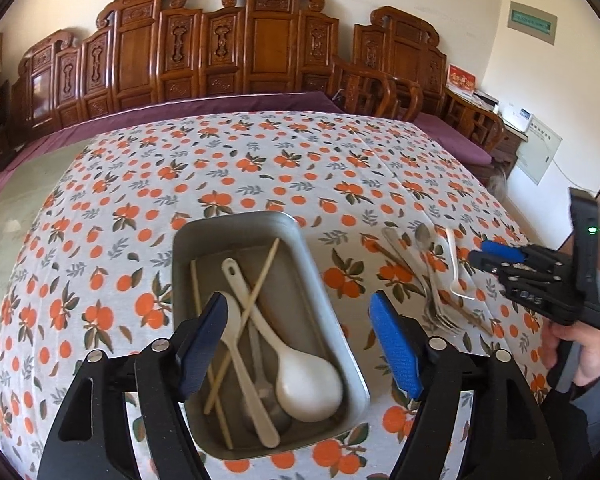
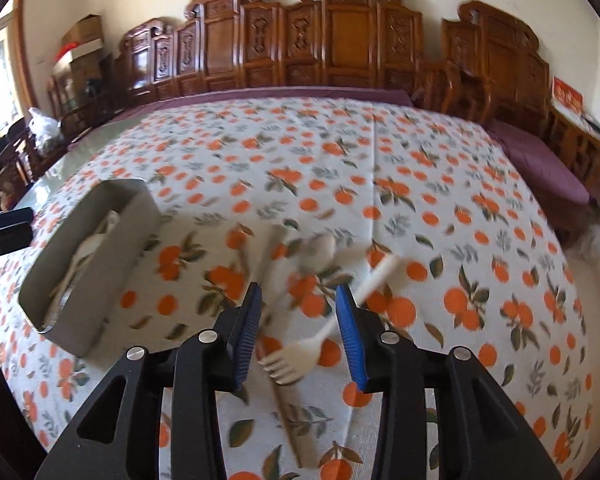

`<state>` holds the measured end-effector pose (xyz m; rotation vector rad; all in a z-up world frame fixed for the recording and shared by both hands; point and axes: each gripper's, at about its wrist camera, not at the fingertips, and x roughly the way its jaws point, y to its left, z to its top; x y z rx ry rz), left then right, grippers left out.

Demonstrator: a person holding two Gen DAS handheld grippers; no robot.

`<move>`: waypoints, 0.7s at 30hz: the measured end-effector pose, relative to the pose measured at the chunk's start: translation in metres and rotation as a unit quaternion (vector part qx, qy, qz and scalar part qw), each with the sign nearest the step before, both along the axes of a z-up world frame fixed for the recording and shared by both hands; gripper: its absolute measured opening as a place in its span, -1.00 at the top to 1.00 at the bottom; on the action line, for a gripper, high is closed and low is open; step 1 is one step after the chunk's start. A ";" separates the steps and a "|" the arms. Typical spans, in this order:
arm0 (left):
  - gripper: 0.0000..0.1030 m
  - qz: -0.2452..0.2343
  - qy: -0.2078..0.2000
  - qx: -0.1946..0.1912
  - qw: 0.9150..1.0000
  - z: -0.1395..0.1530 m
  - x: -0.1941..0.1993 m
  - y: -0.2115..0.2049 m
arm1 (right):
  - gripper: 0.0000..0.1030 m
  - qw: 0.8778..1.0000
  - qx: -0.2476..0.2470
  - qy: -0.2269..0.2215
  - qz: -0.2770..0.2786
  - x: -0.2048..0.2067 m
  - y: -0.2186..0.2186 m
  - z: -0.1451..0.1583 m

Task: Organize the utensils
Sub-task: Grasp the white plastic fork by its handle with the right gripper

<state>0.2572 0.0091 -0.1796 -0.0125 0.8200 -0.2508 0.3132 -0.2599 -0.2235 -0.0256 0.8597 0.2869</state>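
Observation:
A grey metal tray (image 1: 188, 240) sits on the table and holds white spoons (image 1: 304, 384), chopsticks (image 1: 260, 280) and a metal spoon. My left gripper (image 1: 296, 348) is open and empty, just above the tray's near end. Loose utensils lie right of the tray: metal forks (image 1: 440, 312), a metal spoon (image 1: 423, 236), a white plastic fork (image 1: 454, 264) and a chopstick. My right gripper (image 2: 296, 336) is open over the white fork (image 2: 296, 356), which lies between its fingers on the cloth. The tray also shows in the right wrist view (image 2: 112, 236).
The table is covered by an orange-print cloth (image 1: 260, 168). A carved wooden bench with a purple cushion (image 1: 220, 104) runs behind it. The person's hand (image 1: 580, 344) holds the right gripper at the table's right edge.

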 end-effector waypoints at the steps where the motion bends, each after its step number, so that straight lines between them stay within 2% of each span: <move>1: -0.37 -0.002 -0.001 0.000 1.000 0.000 0.000 -0.002 | 0.20 1.000 -0.001 0.009 -0.005 0.003 -0.002 -0.007; 10: -0.38 -0.022 0.002 0.006 1.000 -0.004 -0.004 -0.025 | 0.20 0.997 -0.031 0.060 -0.030 0.026 -0.007 -0.046; 15: -0.38 -0.032 0.005 0.011 0.999 -0.008 -0.006 -0.037 | 0.21 0.997 -0.042 0.059 -0.026 0.027 -0.005 -0.047; 16: -0.38 -0.034 0.006 0.011 0.999 -0.009 -0.006 -0.039 | 0.24 0.997 -0.044 0.058 -0.025 0.027 -0.005 -0.047; 18: -0.38 -0.038 0.005 0.012 0.999 -0.011 -0.007 -0.044 | 0.43 0.997 -0.044 0.059 -0.030 0.027 -0.008 -0.046; 19: -0.38 -0.038 0.005 0.013 0.999 -0.011 -0.008 -0.045 | 0.60 0.997 -0.043 0.060 -0.034 0.027 -0.011 -0.046; 21: -0.38 -0.039 0.005 0.011 0.999 -0.012 -0.008 -0.048 | 0.75 0.996 -0.035 0.065 -0.040 0.027 -0.019 -0.045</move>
